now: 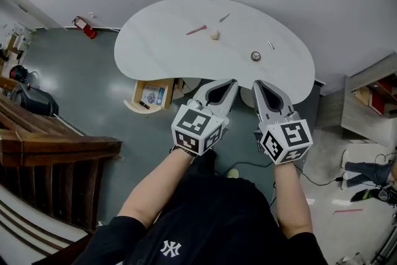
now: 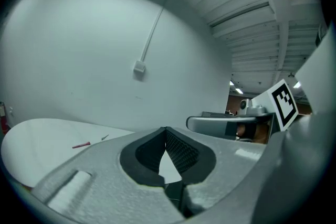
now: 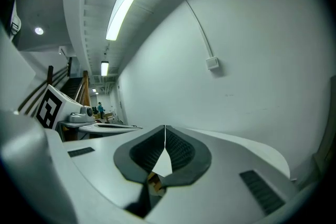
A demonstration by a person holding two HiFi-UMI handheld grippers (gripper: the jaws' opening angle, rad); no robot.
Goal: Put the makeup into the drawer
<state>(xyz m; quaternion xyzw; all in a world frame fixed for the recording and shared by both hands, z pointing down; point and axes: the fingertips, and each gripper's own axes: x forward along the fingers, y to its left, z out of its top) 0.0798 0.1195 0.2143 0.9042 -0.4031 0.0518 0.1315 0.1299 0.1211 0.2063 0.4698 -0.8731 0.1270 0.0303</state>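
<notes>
We had both grippers side by side at the near, scooped-in edge of the white table [image 1: 155, 46]. The left gripper [image 1: 234, 81] and right gripper [image 1: 256, 83] each had their jaws pressed together on nothing, tips just over the rim. Off to the left, under the table edge, the wooden drawer [image 1: 152, 95] stood open above the grey floor with a few bits in it. Ahead of the tips the top was bare, so plenty of room, up to a little round jar [image 1: 255, 56] and a small white piece [image 1: 271, 45] near it. Further in lay the pink pencil [image 1: 196, 29], long axis running across the table with its right end angled toward the wall, just beside a beige ball [image 1: 214, 35]. A short grey stick [image 1: 224, 17] sat closest to the far edge.
</notes>
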